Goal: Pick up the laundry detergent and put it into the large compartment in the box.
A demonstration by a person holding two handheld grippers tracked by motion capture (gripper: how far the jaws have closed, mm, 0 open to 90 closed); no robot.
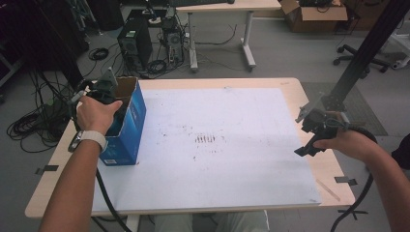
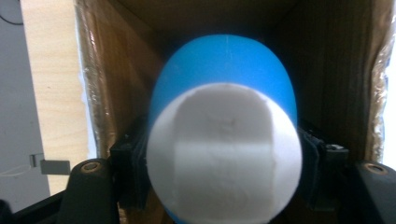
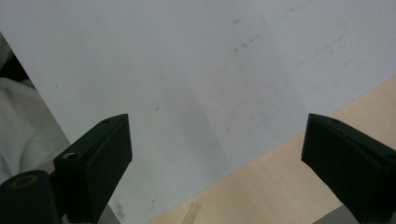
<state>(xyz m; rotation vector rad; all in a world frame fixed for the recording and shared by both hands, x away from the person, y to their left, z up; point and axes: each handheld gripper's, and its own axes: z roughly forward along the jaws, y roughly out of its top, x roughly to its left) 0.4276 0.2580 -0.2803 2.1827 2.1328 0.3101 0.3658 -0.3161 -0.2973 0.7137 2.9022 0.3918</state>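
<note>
Left gripper [image 2: 219, 177] reaches down into the blue box [image 1: 126, 126] at the tabletop's [image 1: 290, 89] left edge, jaws flanking the blue-and-white egg-shaped thing [image 2: 224, 140]; whether the pads press it is hard to tell. Box bottom hidden. Right gripper [image 3: 217, 158] hangs spread wide, empty, over the right edge.

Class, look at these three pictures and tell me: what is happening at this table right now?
A person holds a gripper in each hand. The left gripper reaches down into an open blue cardboard box at the left of the table, with a blue and white egg-shaped object between its jaws inside the box. The pads sit right against its sides, though whether they press on it is unclear. The right gripper is open and empty, hovering over the edge of the white sheet covering the table.
</note>
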